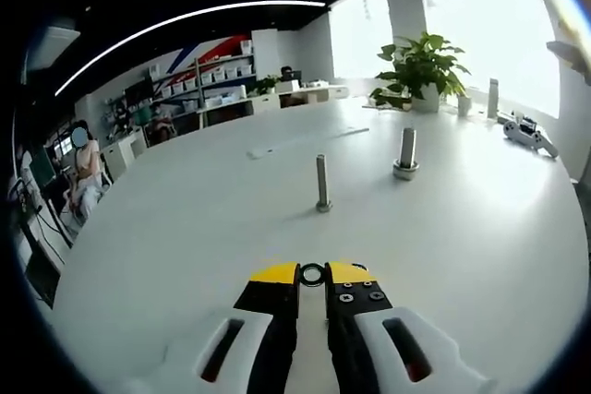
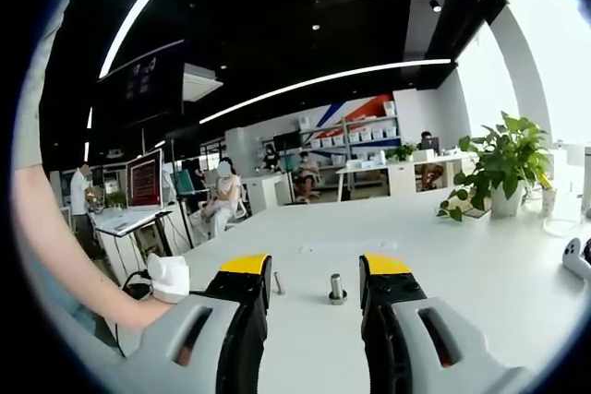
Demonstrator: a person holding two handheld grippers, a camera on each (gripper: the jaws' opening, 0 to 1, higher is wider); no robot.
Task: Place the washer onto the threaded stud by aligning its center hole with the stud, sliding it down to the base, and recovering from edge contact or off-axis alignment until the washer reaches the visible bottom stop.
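White round table [image 1: 185, 228] is spreading under shelving at 11 o'clock, potted plant [image 1: 423, 66] at 1 | left gripper view: left gripper [image 1: 312, 276] is pinching the washer [image 1: 312, 274] at 6, hole facing the camera; threaded stud [image 1: 322, 183] is standing upright ahead, thicker stud [image 1: 406, 153] toward 1 | right gripper view: right gripper [image 2: 316, 274] is hanging with jaws apart, nothing between them, short stud [image 2: 337, 289] upright between them, a person's arm at 8.

Your left gripper [image 1: 312, 274] is pinching the washer [image 1: 312, 274] between its nearly closed yellow tips. Your right gripper [image 2: 314, 267] is hovering with jaws spread wide and empty, your bare forearm [image 2: 65, 256] reaching in beside it.
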